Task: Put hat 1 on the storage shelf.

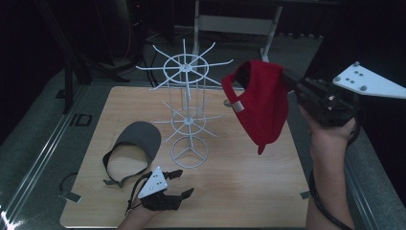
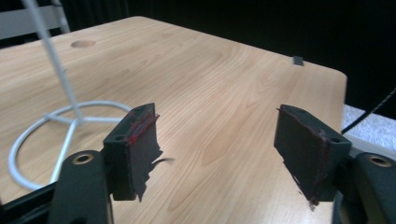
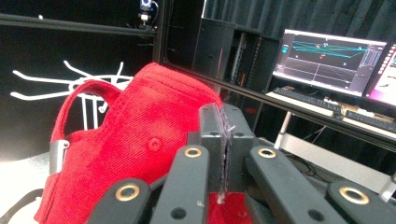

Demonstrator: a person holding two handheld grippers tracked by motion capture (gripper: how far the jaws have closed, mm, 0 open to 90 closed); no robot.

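Note:
A red cap (image 1: 261,103) hangs in the air to the right of a white wire rack (image 1: 186,110), near its top arms. My right gripper (image 1: 288,79) is shut on the cap's edge, and the cap's strap side faces the rack. In the right gripper view the jaws (image 3: 224,122) are pressed together with the red cap (image 3: 140,135) bulging to their left and the rack's arms (image 3: 79,84) beyond. A grey cap (image 1: 136,141) lies on the table left of the rack's base. My left gripper (image 1: 183,183) is low over the table's near edge, open with nothing between its jaws (image 2: 217,114), beside the rack's ring base (image 2: 77,119).
The wooden tabletop (image 1: 249,191) sits on a grey surface, with the rack's base ring (image 1: 190,152) near its middle. Monitors (image 3: 327,60) and a dark frame stand behind in the right gripper view. A cable trails down by the right forearm (image 1: 330,172).

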